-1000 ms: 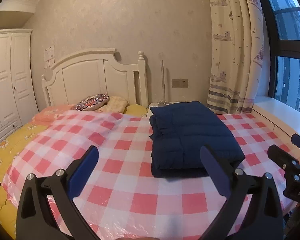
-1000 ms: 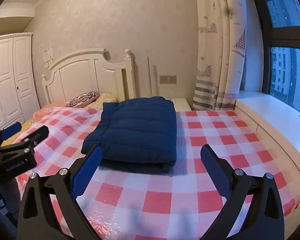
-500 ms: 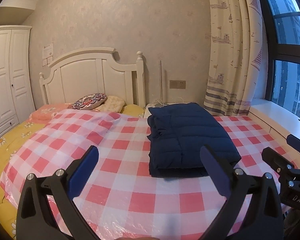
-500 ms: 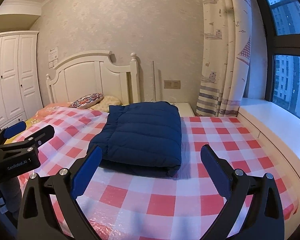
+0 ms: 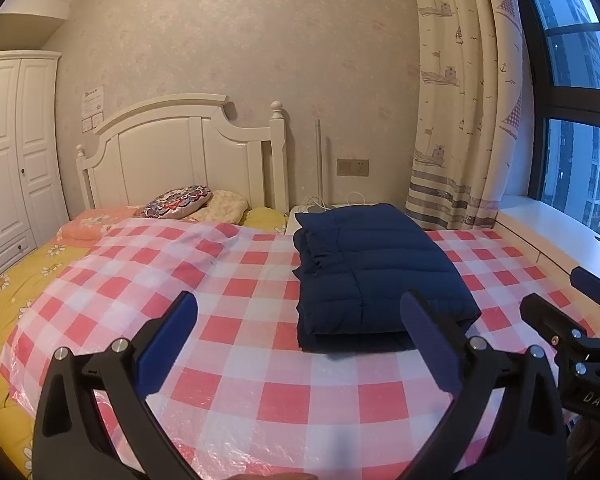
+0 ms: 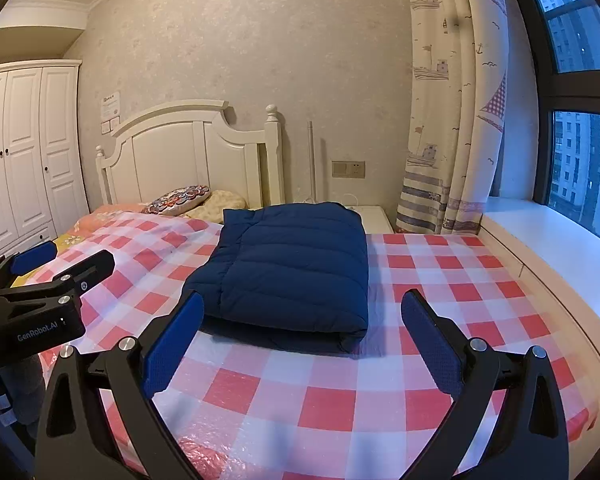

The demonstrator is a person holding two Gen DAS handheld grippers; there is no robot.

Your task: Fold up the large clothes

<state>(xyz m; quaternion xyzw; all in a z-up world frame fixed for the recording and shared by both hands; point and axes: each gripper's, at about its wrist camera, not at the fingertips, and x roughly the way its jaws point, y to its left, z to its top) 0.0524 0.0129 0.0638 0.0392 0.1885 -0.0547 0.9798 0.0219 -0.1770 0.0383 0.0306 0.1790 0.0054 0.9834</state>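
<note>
While both claws gape empty, the left gripper (image 6: 40, 276) reads "GenRobot.AI"; the folded navy jacket (image 6: 288, 272) lies mid-frame; the right gripper (image 5: 576, 320) shows "DAS".

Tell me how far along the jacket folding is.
Folding looks done: the navy jacket lies as a compact rectangle on the checkered sheet. Nothing is in hand; the left claw and right claw are open, off the jacket. Nothing visibly remains.
</note>
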